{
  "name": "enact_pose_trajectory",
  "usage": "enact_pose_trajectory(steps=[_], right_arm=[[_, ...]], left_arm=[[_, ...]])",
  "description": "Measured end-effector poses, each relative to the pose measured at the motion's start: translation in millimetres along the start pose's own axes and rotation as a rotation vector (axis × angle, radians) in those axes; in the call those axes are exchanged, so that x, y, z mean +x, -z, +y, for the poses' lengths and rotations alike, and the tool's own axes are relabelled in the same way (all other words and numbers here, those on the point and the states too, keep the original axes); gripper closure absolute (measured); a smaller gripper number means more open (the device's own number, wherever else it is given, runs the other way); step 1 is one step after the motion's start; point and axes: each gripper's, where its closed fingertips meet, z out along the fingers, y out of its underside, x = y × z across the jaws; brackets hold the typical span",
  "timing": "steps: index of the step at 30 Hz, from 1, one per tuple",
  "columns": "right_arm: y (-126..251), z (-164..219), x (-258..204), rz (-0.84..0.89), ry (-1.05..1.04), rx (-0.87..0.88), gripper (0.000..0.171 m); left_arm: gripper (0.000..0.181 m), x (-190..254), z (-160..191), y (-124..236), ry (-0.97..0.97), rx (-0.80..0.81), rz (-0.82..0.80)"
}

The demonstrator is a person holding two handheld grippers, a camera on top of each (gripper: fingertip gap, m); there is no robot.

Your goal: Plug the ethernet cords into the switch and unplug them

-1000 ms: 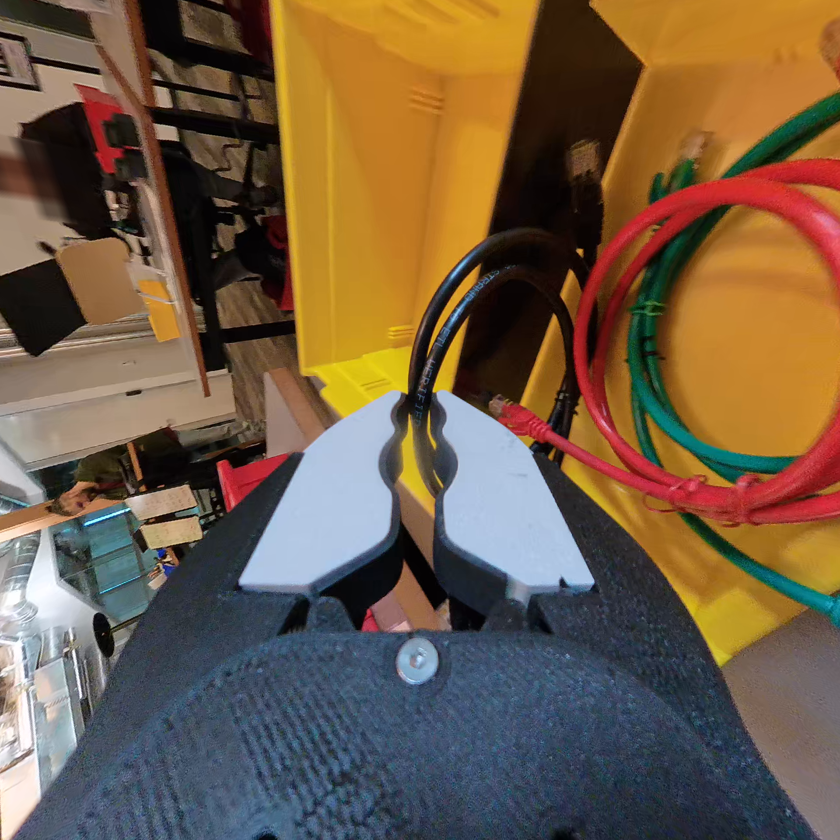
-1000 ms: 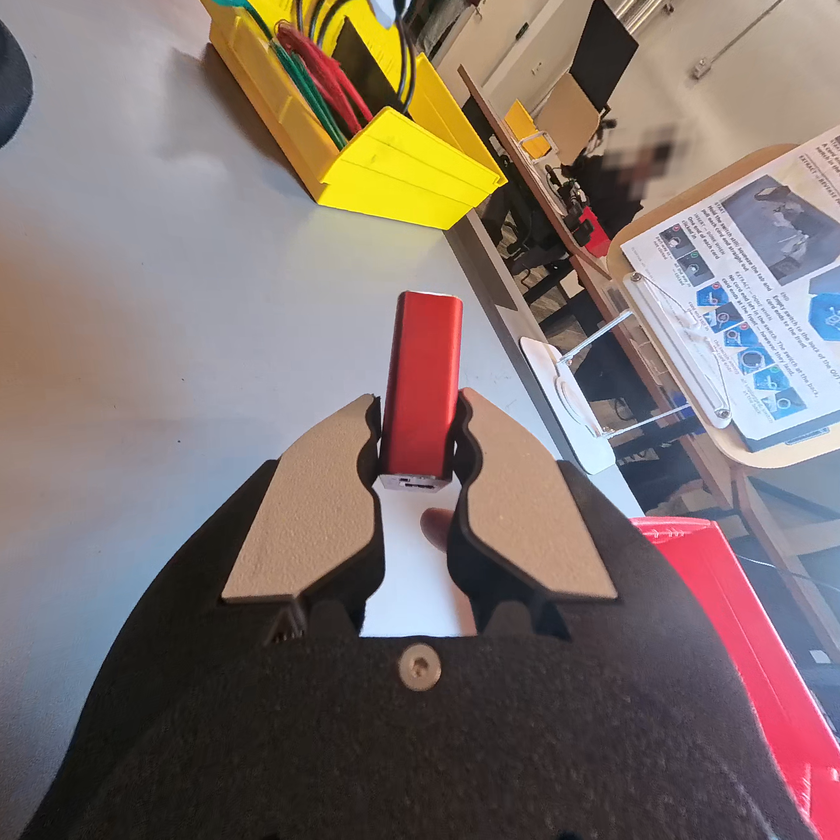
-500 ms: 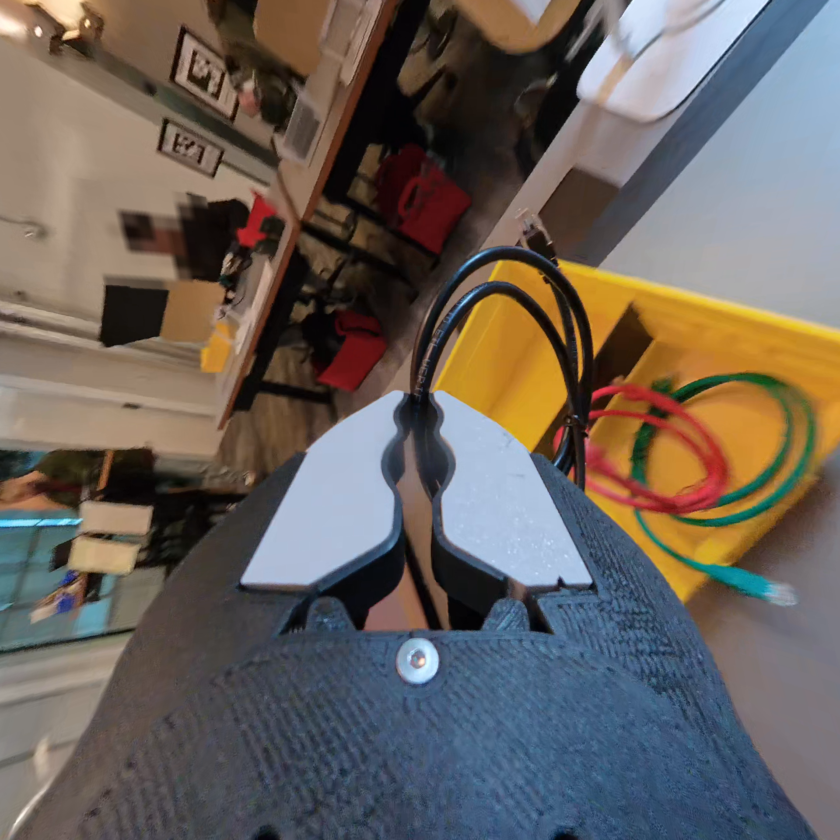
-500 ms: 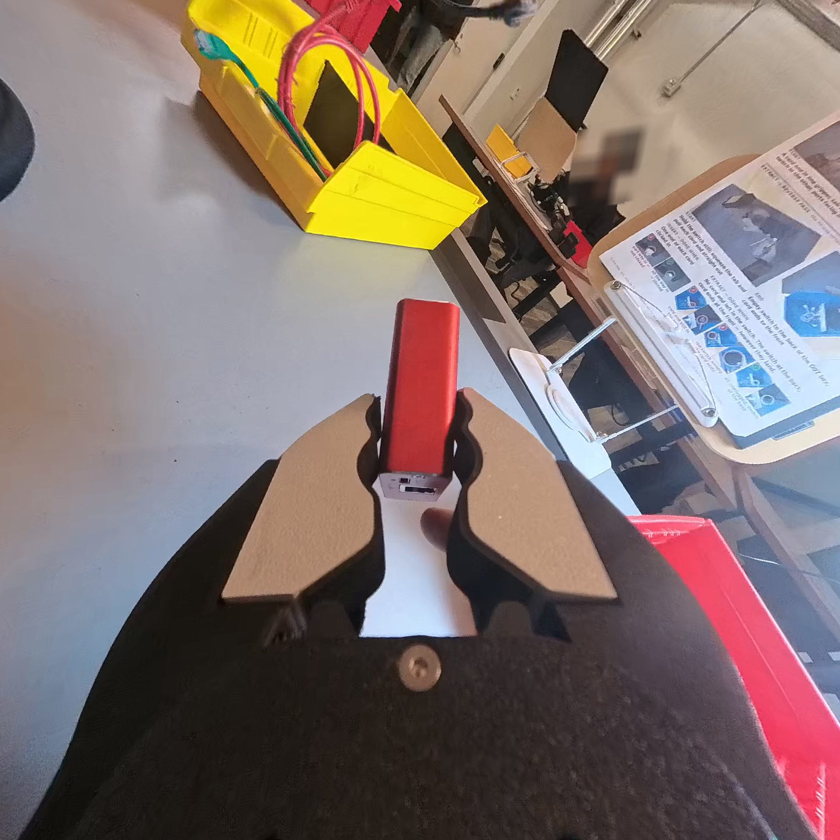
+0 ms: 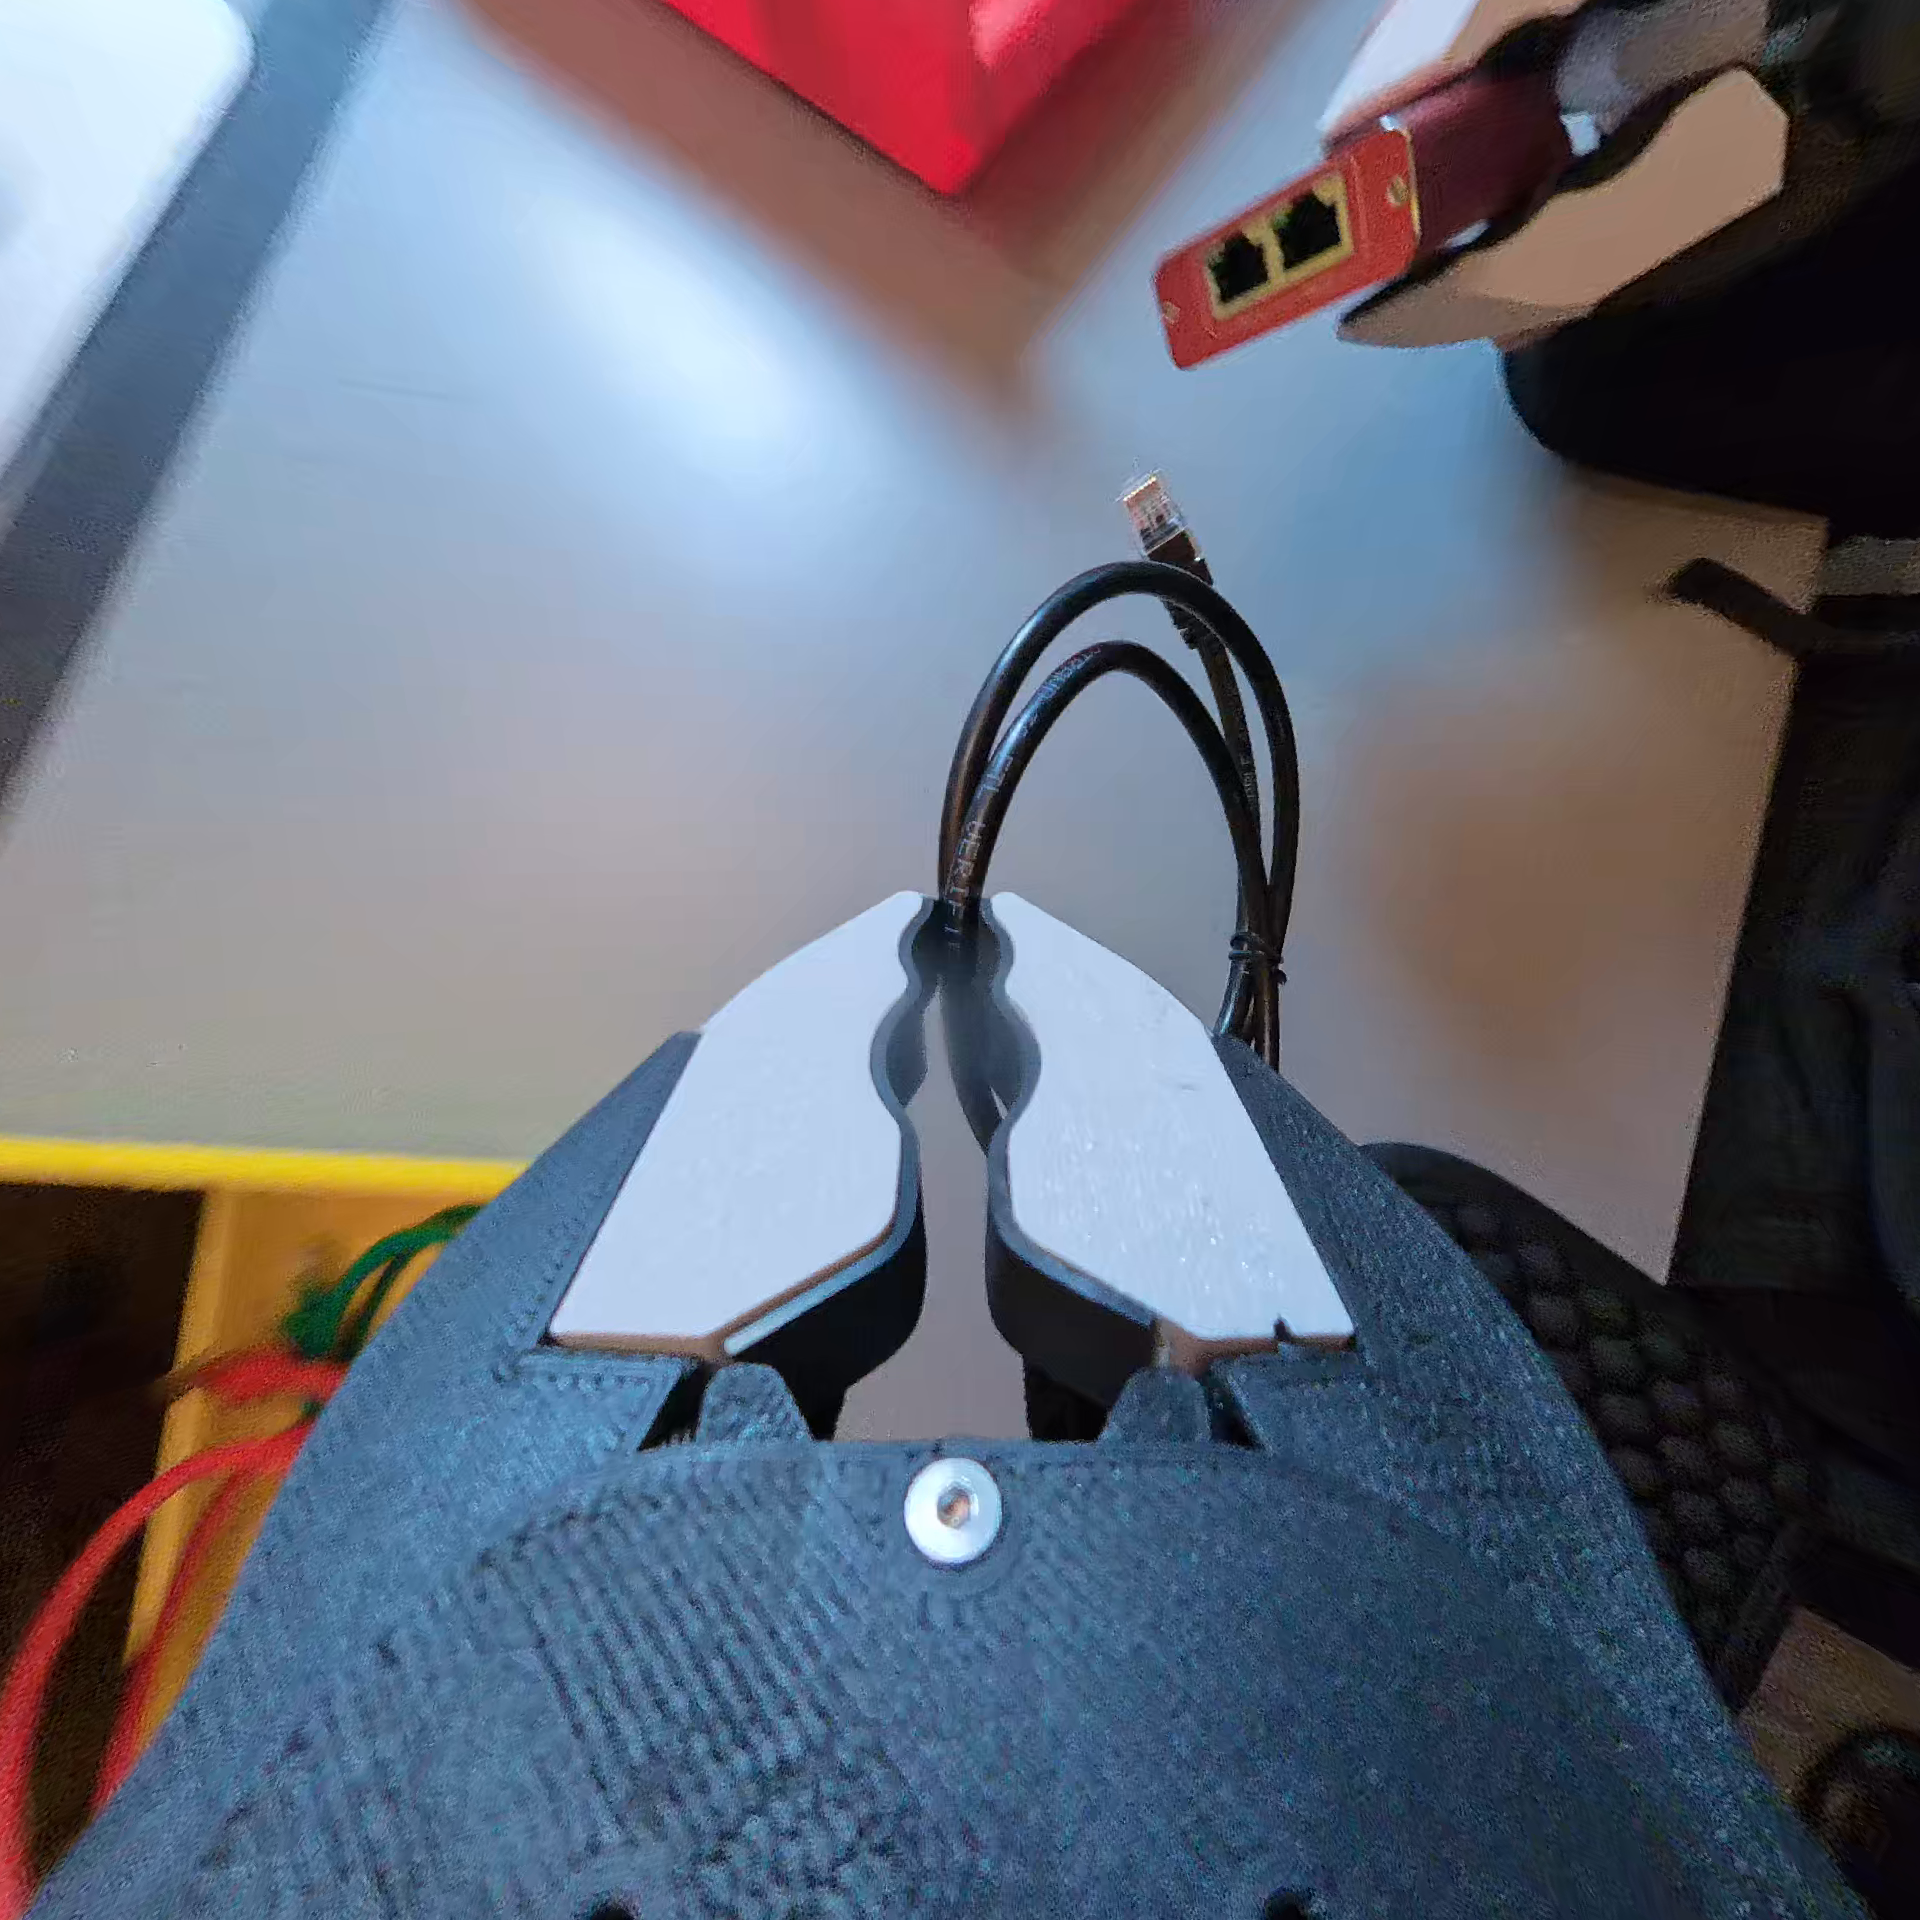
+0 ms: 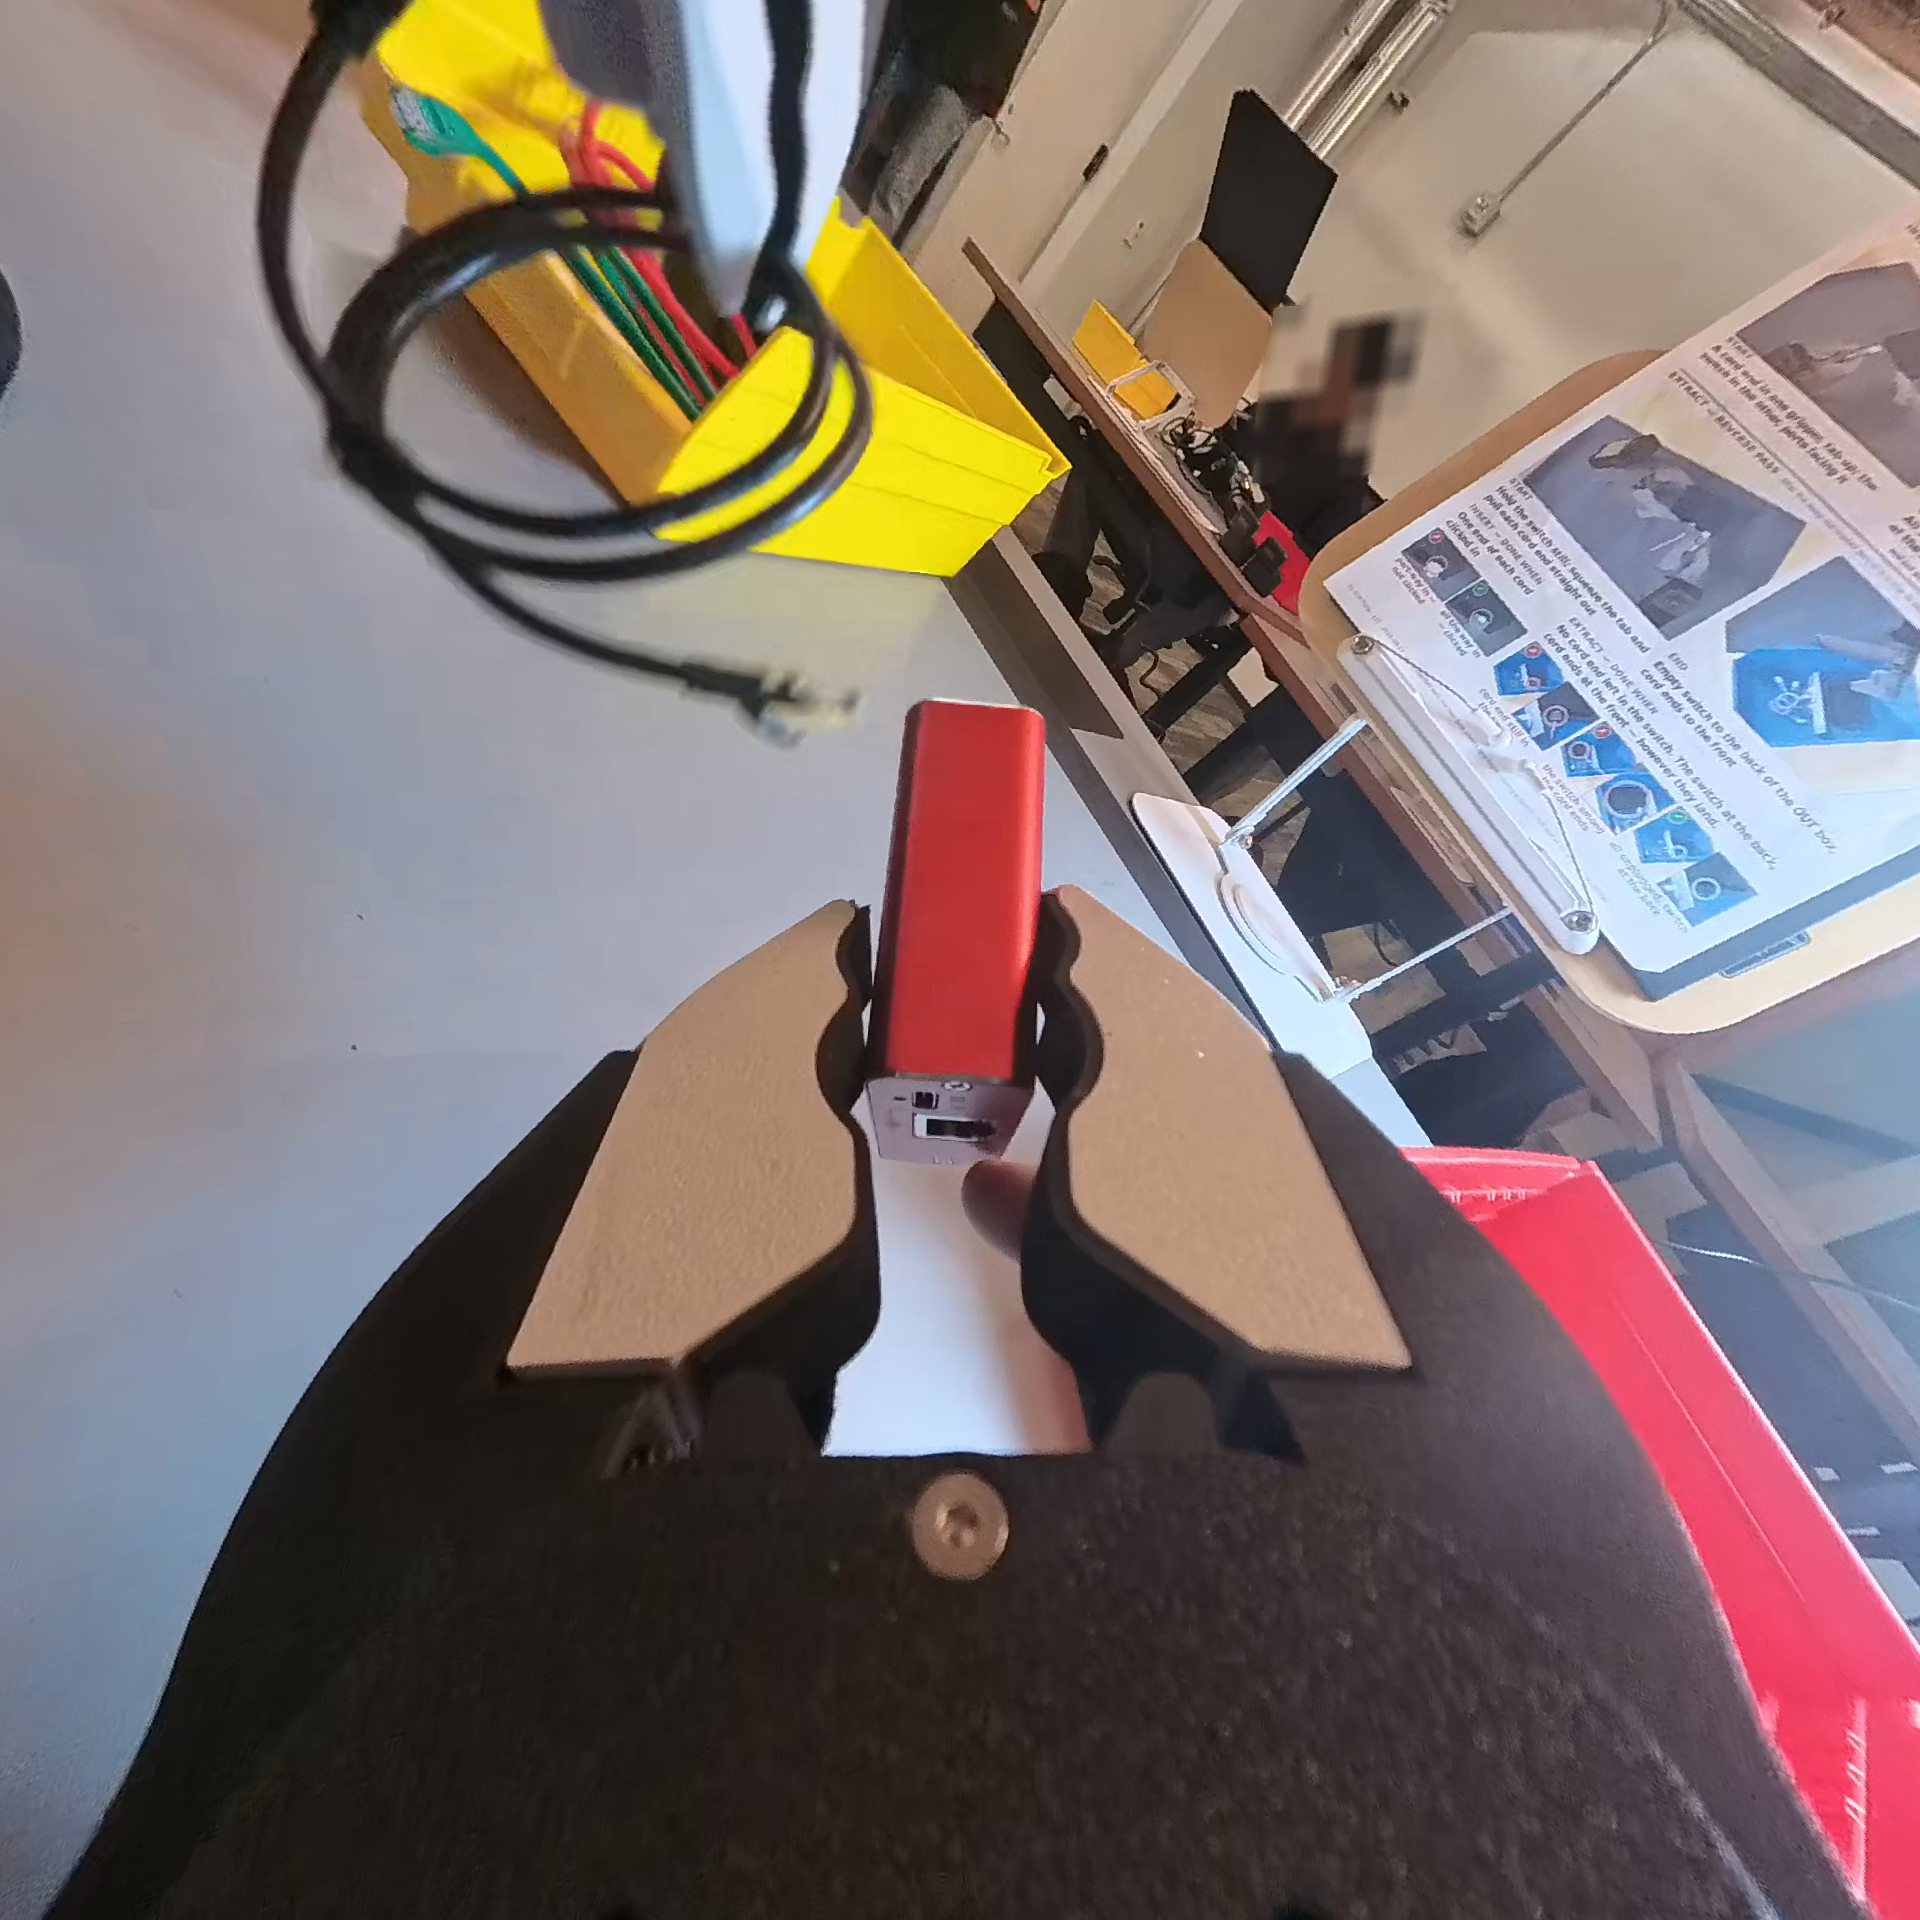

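Black textured grippers, pale flat jaws

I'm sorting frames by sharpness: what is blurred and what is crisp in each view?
Left wrist view: the switch and red bin smear with motion, while the fingers are crisp. Right wrist view: the black cord is blurred, the switch sharp.

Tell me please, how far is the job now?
Early. Done: the left gripper has the coiled black ethernet cord out of the yellow bin; the right gripper holds the red switch. In hand: bringing them together. Left: both ports are empty; red and green cords remain binned.
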Motion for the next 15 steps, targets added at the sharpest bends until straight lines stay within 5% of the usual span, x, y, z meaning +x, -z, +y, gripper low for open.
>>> enact_pose_trajectory(steps=[9, 15], right_arm=[[1.9, 1.0, 3.9, 0.012, -0.011, 0.005, 0.142], [4.7, 0.7, 7.7, 0.021, -0.014, 0.01, 0.142]], left_arm=[[0.171, 21.5, 11.3, -73.9, 0.064, -0.019, 0.163], [0.146, 4.0, -15.7, -37.5, 0.102, 0.131, 0.025]])
